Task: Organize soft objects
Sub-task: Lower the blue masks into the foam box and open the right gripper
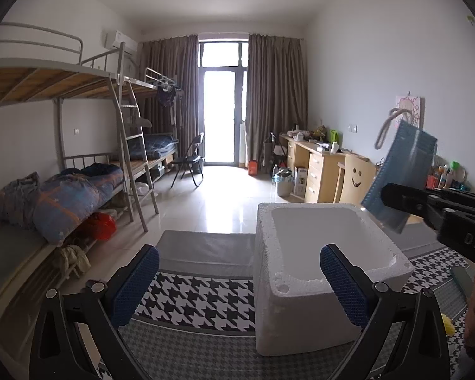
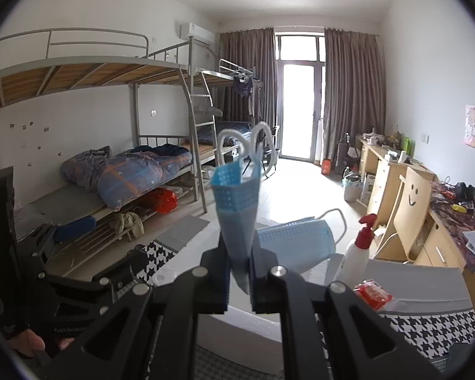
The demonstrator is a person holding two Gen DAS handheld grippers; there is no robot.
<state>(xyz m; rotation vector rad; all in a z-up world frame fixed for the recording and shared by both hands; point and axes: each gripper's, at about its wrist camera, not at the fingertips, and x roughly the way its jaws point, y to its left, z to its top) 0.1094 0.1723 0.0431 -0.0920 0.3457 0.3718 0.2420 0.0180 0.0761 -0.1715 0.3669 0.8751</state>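
Note:
My right gripper [image 2: 239,270] is shut on a folded blue face mask [image 2: 237,202] and holds it upright, ear loops on top. It also shows in the left wrist view [image 1: 399,171], held by the right gripper [image 1: 392,201] above the far right rim of a white foam box [image 1: 288,310]. A second blue mask [image 2: 296,243] lies behind it on a white surface. My left gripper [image 1: 240,281] is open and empty, its blue pads either side of the box's near left corner. The box's inside looks empty.
The box stands on a houndstooth mat [image 1: 196,300]. A white spray bottle with a red top [image 2: 356,250] and a red packet [image 2: 372,294] sit to the right. Bunk beds [image 1: 63,190] line the left wall, desks [image 1: 319,171] the right.

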